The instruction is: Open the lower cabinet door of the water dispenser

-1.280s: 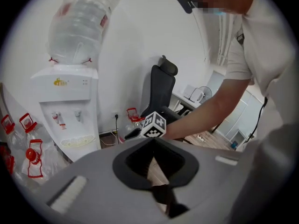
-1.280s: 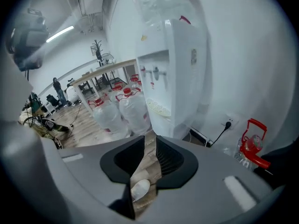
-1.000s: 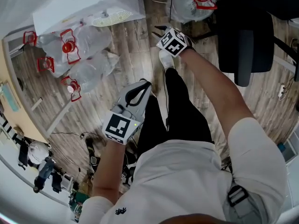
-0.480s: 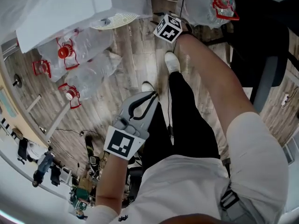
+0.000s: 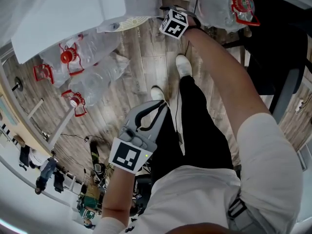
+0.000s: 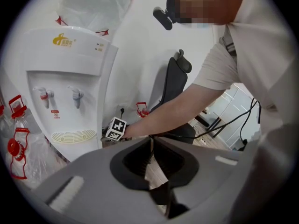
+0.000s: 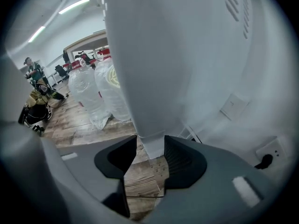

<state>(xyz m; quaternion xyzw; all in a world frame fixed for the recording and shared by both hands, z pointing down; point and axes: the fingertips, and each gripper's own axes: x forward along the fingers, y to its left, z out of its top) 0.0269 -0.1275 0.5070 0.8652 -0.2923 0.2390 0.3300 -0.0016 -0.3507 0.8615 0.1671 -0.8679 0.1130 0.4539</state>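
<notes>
The white water dispenser (image 6: 70,78) stands left of centre in the left gripper view; from the head view I see only its top (image 5: 68,9). My right gripper (image 5: 168,14) is down at the dispenser's foot, also seen as the marker cube and hand (image 6: 116,129). Its jaws are opening, and the bottom corner of a white dispenser panel (image 7: 154,55) hangs between them (image 7: 150,155), with a thin gap on the left side. I cannot tell whether that panel is the lower door. My left gripper (image 5: 162,105) is shut and empty above the person's legs, tips meeting (image 6: 150,146).
Several clear water bottles with red handles (image 5: 87,77) lie on the wood floor left of the dispenser, also in the right gripper view (image 7: 100,92). A bagged bottle (image 5: 224,4) and a black office chair (image 5: 278,43) are on the right. A wall socket (image 7: 267,158) sits behind.
My right gripper has gone down and forward to the dispenser's base. The left gripper has sunk a little and stays shut.
</notes>
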